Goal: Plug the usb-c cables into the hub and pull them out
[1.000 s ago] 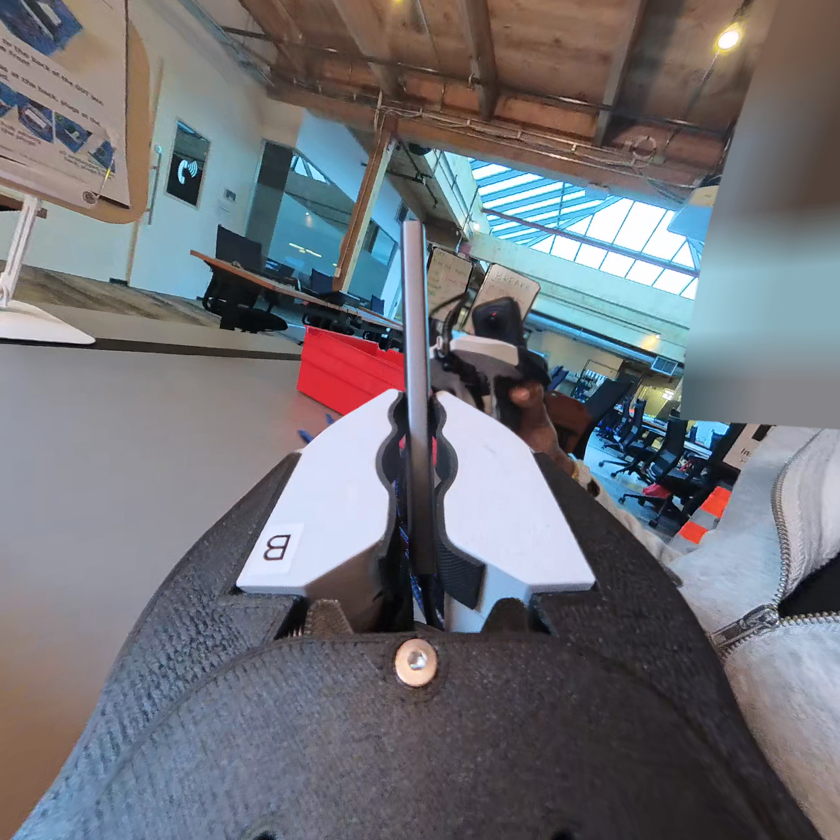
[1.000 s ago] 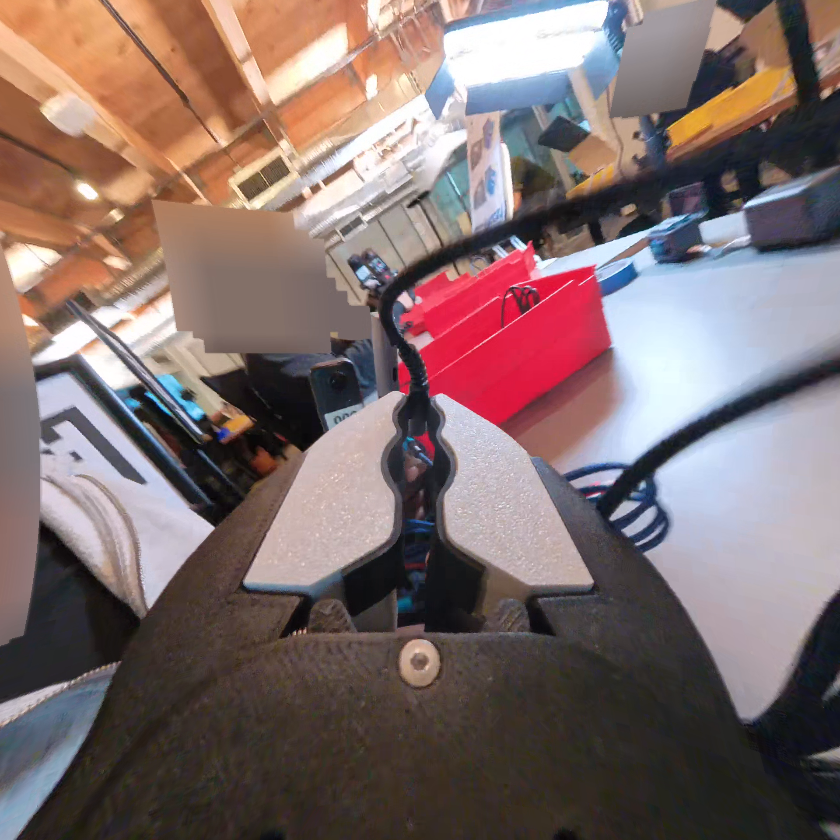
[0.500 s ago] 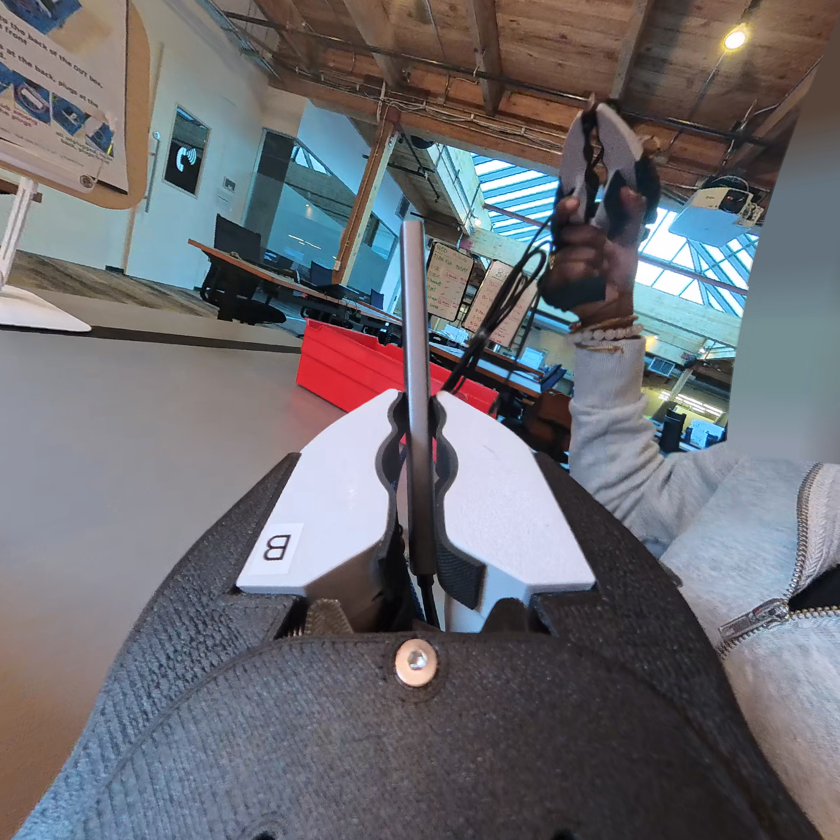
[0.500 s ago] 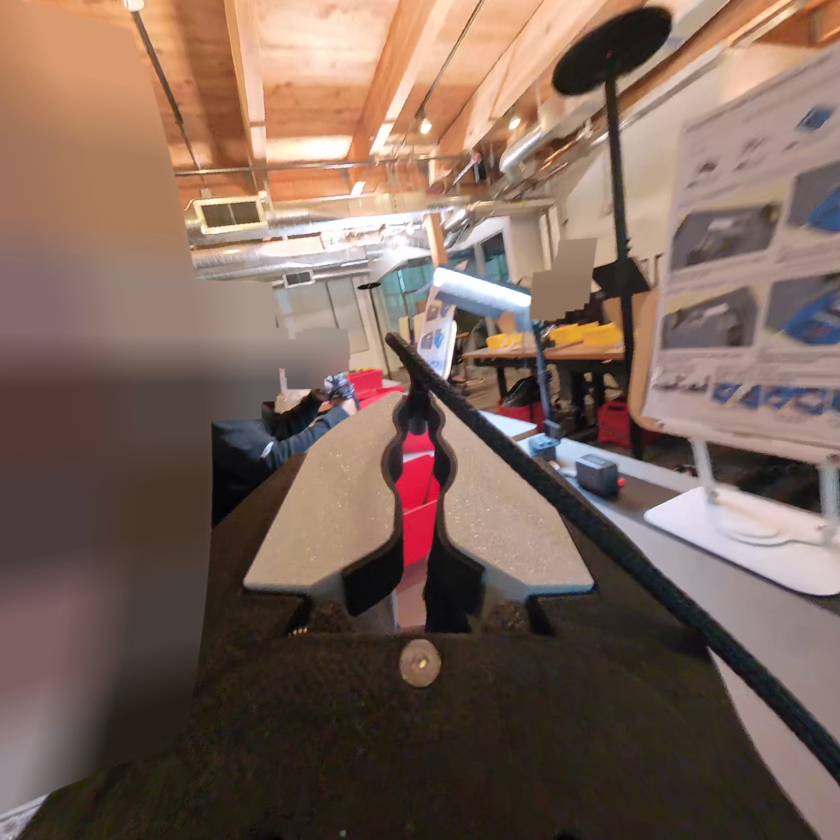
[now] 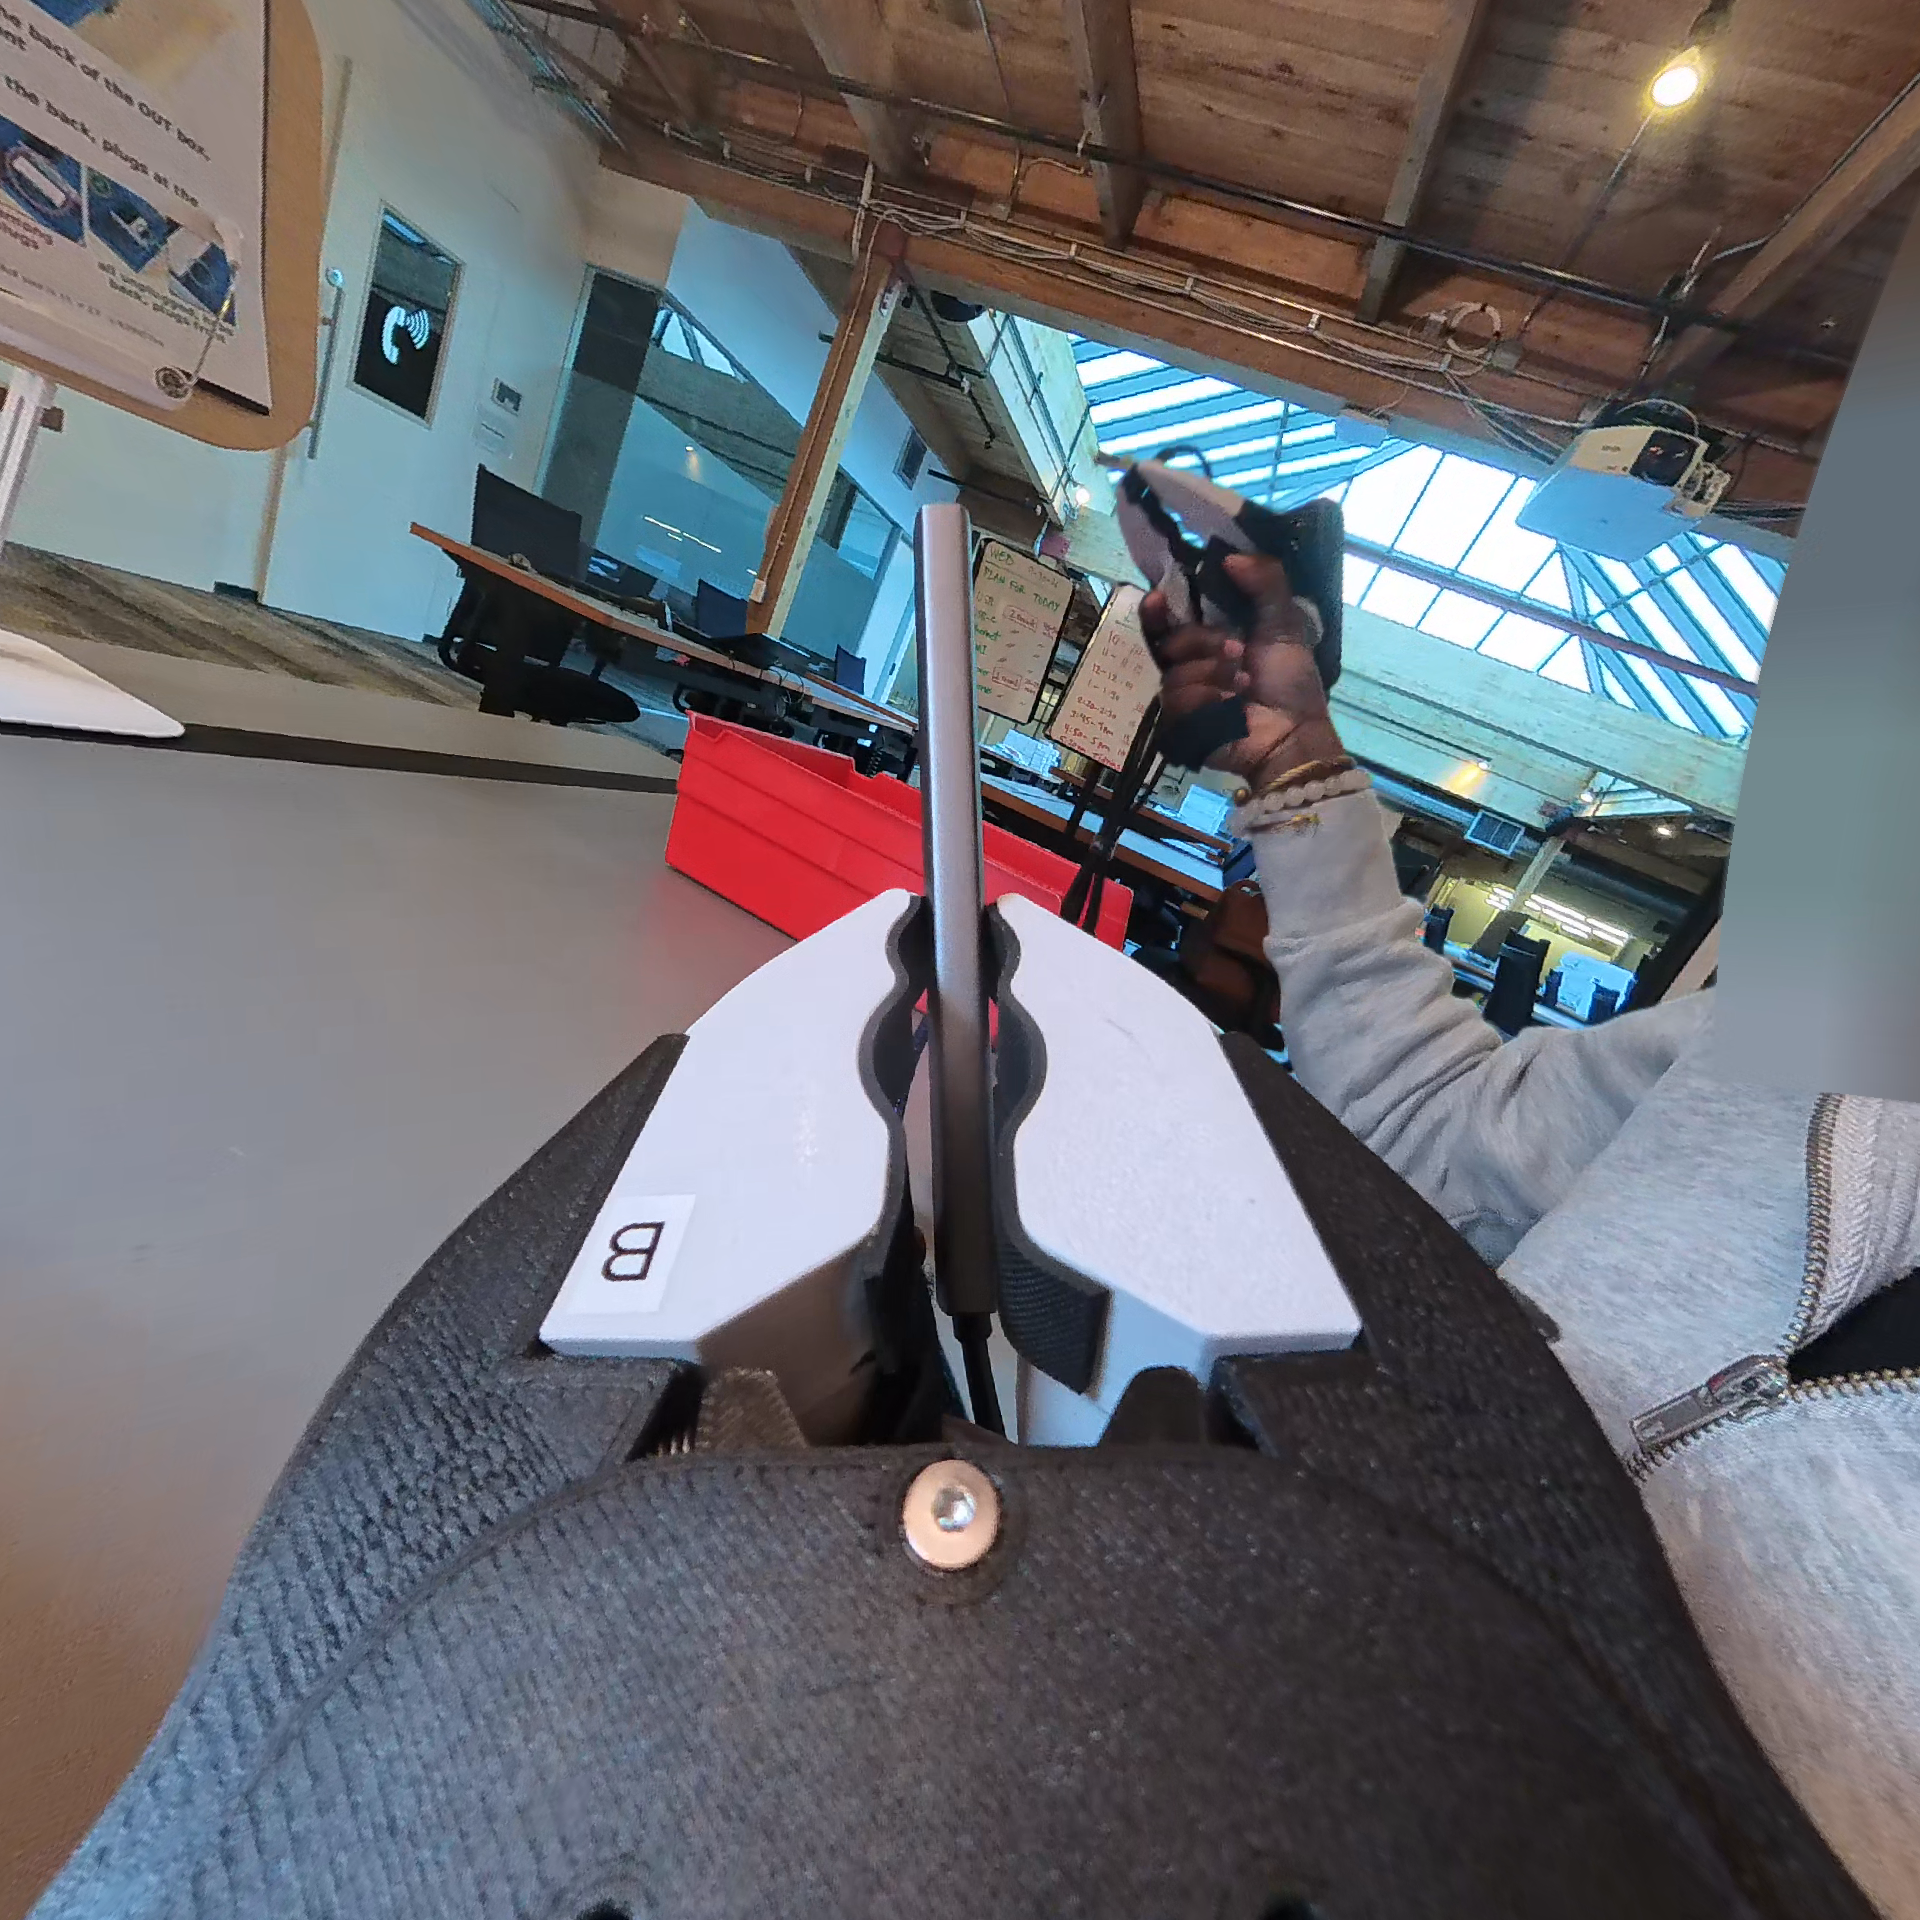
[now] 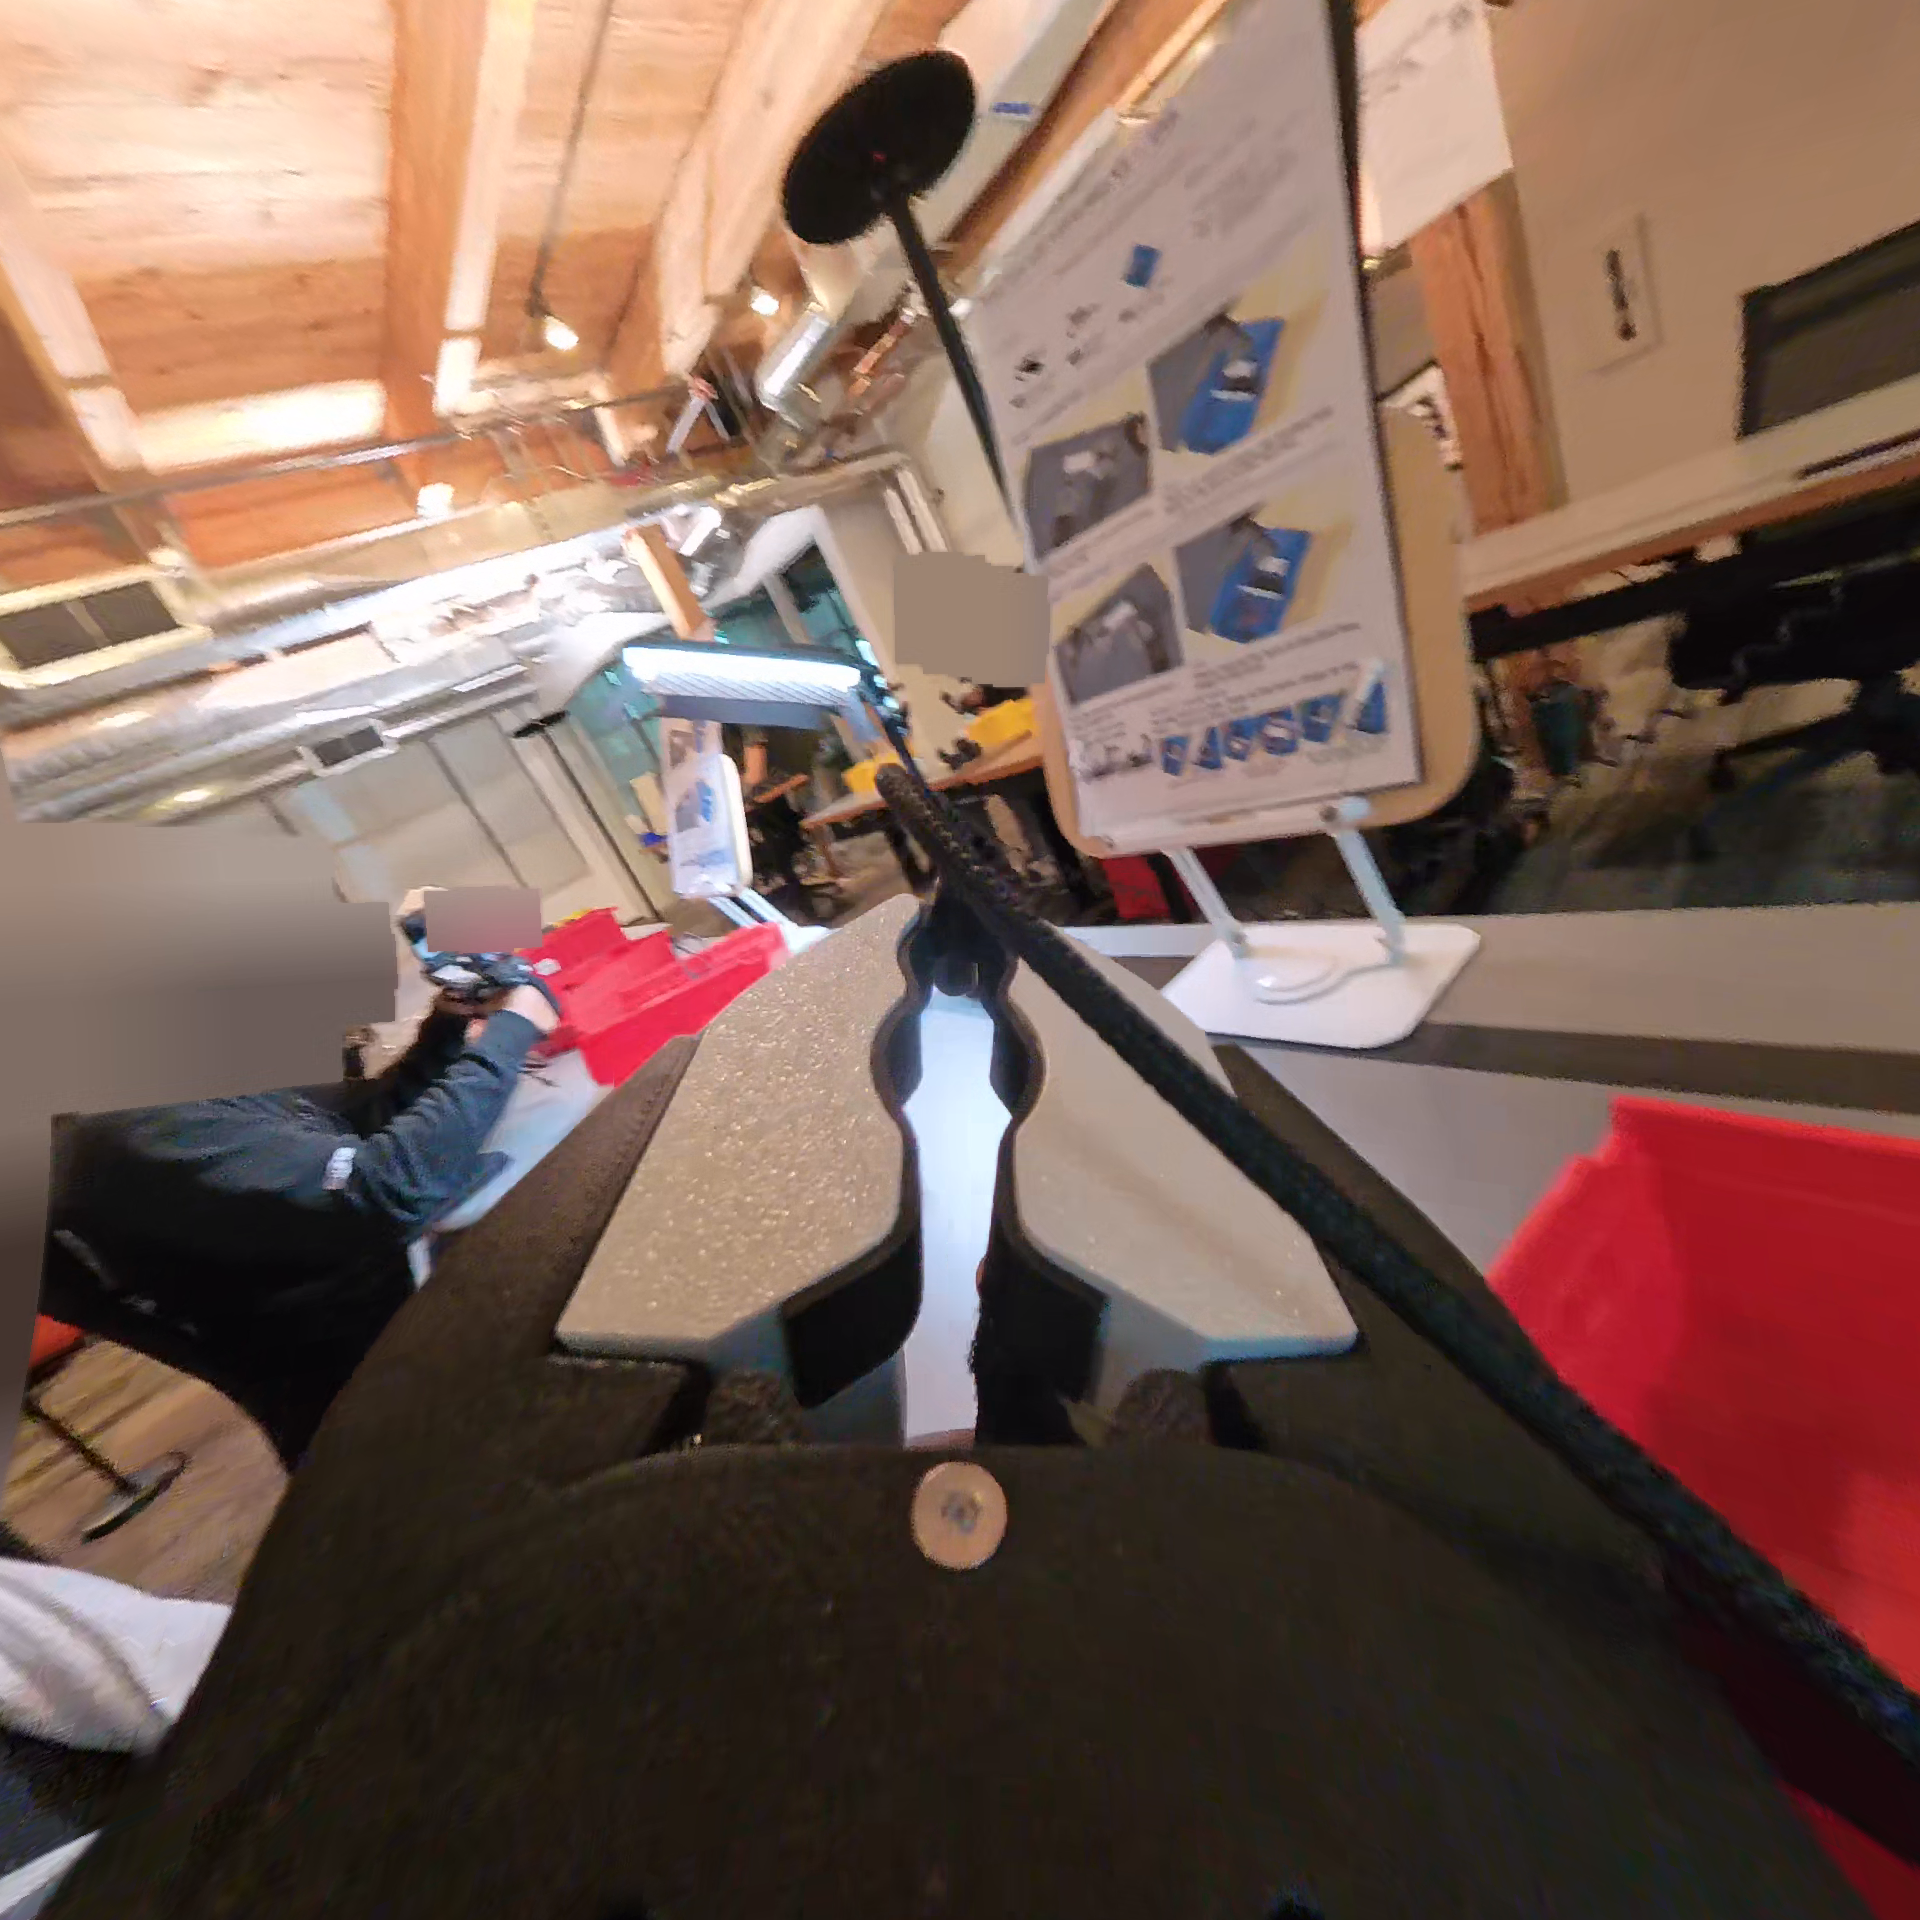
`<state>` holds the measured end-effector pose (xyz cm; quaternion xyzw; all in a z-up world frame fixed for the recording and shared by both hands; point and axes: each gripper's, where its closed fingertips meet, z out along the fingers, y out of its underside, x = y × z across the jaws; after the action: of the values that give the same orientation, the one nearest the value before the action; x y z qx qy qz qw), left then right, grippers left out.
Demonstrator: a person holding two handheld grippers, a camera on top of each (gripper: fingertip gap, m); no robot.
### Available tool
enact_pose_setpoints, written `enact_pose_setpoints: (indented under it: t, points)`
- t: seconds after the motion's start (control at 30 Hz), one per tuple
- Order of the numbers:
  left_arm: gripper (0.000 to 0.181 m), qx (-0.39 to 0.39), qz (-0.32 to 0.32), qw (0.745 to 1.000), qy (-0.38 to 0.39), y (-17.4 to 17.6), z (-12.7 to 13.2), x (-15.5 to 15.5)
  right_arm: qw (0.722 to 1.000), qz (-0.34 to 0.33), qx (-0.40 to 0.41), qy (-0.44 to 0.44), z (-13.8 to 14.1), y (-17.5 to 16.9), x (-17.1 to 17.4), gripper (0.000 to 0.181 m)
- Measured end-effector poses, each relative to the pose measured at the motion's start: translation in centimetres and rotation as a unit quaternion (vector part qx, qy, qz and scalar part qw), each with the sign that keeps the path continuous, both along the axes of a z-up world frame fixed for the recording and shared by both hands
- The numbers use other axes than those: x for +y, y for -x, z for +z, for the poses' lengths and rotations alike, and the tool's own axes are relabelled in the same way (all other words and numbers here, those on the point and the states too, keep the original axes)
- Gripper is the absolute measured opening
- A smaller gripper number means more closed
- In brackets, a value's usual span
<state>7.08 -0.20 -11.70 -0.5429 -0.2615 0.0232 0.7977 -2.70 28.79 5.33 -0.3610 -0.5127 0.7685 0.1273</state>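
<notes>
So the left gripper (image 5: 951, 914), the one with white fingers on a black textured body, is clamped tight on a slim dark grey metal hub (image 5: 948, 831) that's standing on edge, poking up and forward out of the fingertips, with a thin black lead (image 5: 977, 1371) coming out of its near end down inside the gripper. It's sitting low over a plain grey tabletop (image 5: 312, 987), and there's a red plastic bin (image 5: 800, 831) further back on that table. Off to the right and held up in the air, well clear of the hub, is the right gripper (image 5: 1138, 488), gripped by a hand (image 5: 1247, 665) in a light grey zip-up sleeve (image 5: 1392, 1029) with beaded bracelets at the wrist. From its own camera, the right gripper (image 6: 954, 920) has its grey speckled fingers pinched nearly closed at the tips on the dark plug end of a black braided usb-c cable (image 6: 1247, 1153), and the cable runs back diagonally over the right finger and off the lower right of the frame. Can't make out the connector itself, it's just a dark blob between the tips. Behind it there's a printed instruction board on a white stand (image 6: 1216, 540), another bit of red bin (image 6: 1745, 1330) at the right, and a person in a dark jacket (image 6: 260, 1195) at another table on the left.
</notes>
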Motion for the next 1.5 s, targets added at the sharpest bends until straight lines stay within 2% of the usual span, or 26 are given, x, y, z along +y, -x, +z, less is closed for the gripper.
enact_pose_setpoints:
  t: [0.1, 0.2, 0.23, 0.3, 0.37, 0.47, 0.57, 0.63, 0.73, 0.87, 1.0, 1.1, 1.2, 1.3, 1.4, 1.43, 1.5]
  points:
    - [0.009, -0.001, -0.001, 1.000, 0.000, 0.0, 0.0, 0.0, 0.999, -0.025, -0.023, -0.039, -2.7, 0.7, 0.7, 0.008]
    - [0.009, -0.002, -0.002, 1.000, 0.000, 0.0, 0.0, 0.0, 0.989, -0.041, -0.063, -0.127, -6.8, 1.5, 0.9, 0.008]
    - [0.010, -0.002, -0.002, 1.000, 0.001, 0.0, 0.0, 0.1, 0.986, -0.060, -0.055, -0.147, -7.3, 2.0, 1.4, 0.008]
    - [0.009, -0.003, -0.003, 1.000, 0.001, 0.0, 0.0, 0.1, 0.988, -0.064, -0.036, -0.133, -6.3, 2.0, 1.9, 0.008]
    - [0.009, -0.005, -0.004, 1.000, 0.002, 0.0, -0.1, 0.1, 0.995, -0.048, -0.012, -0.092, -3.5, 1.4, 2.1, 0.008]
    - [0.010, -0.006, -0.006, 1.000, 0.003, 0.0, -0.1, 0.2, 0.993, -0.058, 0.013, -0.099, -0.3, 0.7, 2.5, 0.008]
    - [0.010, -0.005, -0.007, 1.000, 0.003, 0.0, -0.1, 0.2, 0.992, -0.061, 0.018, -0.108, 0.8, 0.6, 3.0, 0.008]
    - [0.010, -0.004, -0.007, 1.000, 0.002, 0.0, -0.1, 0.2, 0.992, -0.042, 0.001, -0.116, -0.3, 1.0, 3.2, 0.008]
    - [0.010, -0.004, -0.007, 1.000, 0.001, -0.1, -0.1, 0.1, 0.987, -0.006, -0.040, -0.156, -3.3, 1.9, 2.8, 0.008]
    - [0.010, -0.005, -0.007, 1.000, 0.002, 0.0, -0.1, 0.2, 0.966, -0.005, -0.090, -0.242, -7.6, 2.2, 2.7, 0.008]
    - [0.010, -0.007, -0.009, 1.000, 0.001, 0.0, -0.1, 0.2, 0.911, -0.038, -0.182, -0.368, -14.6, 1.7, 4.6, 0.008]
    - [0.010, -0.007, -0.009, 1.000, 0.000, 0.0, -0.1, 0.1, 0.848, -0.046, -0.236, -0.473, -20.0, 0.4, 5.8, 0.008]
    - [0.010, -0.007, -0.008, 1.000, 0.002, 0.0, -0.2, 0.2, 0.778, -0.025, -0.277, -0.564, -24.0, -1.3, 6.6, 0.010]
    - [0.010, -0.007, -0.008, 1.000, 0.003, 0.0, -0.2, 0.2, 0.733, 0.006, -0.319, -0.601, -26.1, -2.3, 7.0, 0.011]
    - [0.010, -0.008, -0.008, 1.000, 0.002, 0.1, -0.2, 0.2, 0.684, 0.032, -0.354, -0.637, -26.9, -3.4, 7.4, 0.017]
    - [0.010, -0.008, -0.008, 1.000, 0.002, 0.1, -0.2, 0.2, 0.676, 0.021, -0.352, -0.647, -26.6, -3.4, 7.6, 0.025]
    - [0.010, -0.008, -0.008, 1.000, 0.002, 0.1, -0.2, 0.2, 0.687, -0.006, -0.334, -0.645, -25.4, -3.2, 7.5, 0.037]
